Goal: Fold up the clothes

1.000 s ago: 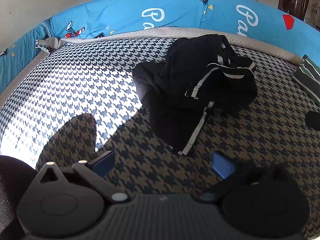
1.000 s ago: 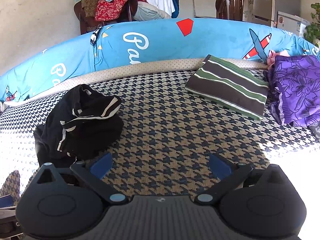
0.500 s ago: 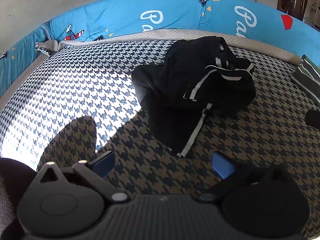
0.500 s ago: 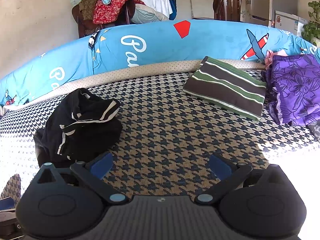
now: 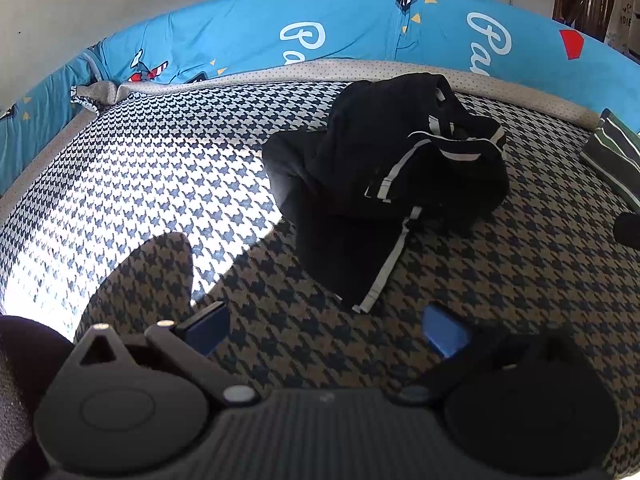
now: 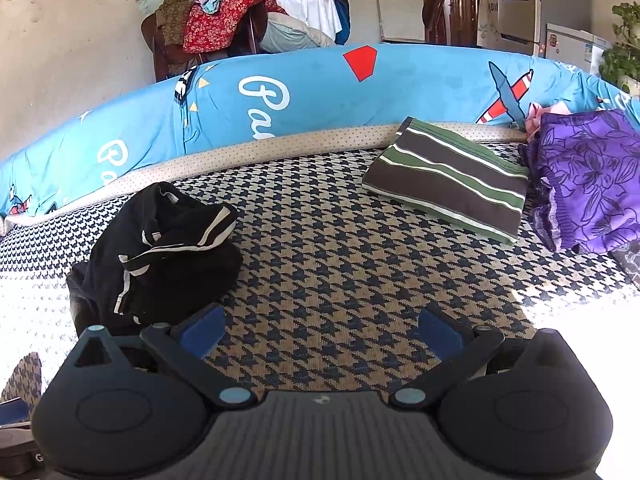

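Folding looks barely begun: the black garment (image 5: 384,184) lies crumpled near the bed's (image 6: 360,280) far edge, a striped piece (image 6: 448,178), apparently folded, sits rightward, while left gripper (image 5: 326,326) and right gripper (image 6: 320,330) hover, fingers apart, empty.

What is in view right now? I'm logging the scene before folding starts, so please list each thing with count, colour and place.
black garment with white stripes: 1, crumpled, on the houndstooth cover
houndstooth cover: 1, navy and tan, spread underneath everything
striped folded cloth: 1, brown, green, white, far right
purple floral cloth: 1, right edge
blue printed bolster: 1, along the back
clothes pile: several, red and mixed, on a chair behind
left hand-held gripper: 1, black, blue pads, open, empty
right hand-held gripper: 1, same, open, empty
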Motion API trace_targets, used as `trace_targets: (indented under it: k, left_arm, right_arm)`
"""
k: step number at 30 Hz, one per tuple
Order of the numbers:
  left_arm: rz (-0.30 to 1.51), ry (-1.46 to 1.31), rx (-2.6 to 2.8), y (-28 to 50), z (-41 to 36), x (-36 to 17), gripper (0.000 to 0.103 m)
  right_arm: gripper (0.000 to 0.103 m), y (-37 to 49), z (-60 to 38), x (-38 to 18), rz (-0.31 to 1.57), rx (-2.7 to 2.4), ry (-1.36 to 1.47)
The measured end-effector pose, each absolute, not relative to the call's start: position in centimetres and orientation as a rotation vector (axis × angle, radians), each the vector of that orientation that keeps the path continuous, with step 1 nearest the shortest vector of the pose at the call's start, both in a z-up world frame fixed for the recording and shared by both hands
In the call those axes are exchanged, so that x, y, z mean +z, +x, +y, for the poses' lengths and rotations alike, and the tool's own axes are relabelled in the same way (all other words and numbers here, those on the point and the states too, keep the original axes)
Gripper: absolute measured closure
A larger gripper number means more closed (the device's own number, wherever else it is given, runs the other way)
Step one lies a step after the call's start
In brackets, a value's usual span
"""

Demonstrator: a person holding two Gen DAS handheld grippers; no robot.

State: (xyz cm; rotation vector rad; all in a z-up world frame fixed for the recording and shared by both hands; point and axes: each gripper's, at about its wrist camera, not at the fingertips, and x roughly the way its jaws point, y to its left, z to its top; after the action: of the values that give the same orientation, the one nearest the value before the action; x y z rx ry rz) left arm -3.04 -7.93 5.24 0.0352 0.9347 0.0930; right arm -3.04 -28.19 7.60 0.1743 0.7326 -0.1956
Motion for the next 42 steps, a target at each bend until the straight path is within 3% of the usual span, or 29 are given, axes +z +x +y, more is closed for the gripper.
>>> trace_targets:
  k: [42]
  left_arm:
    - [0.934,0.034,0.091,-3.38,-8.03,5.13,0.0]
  right_arm:
    - [0.001,-3.16,-27.78,7.43,0.794,-0.163,0.192]
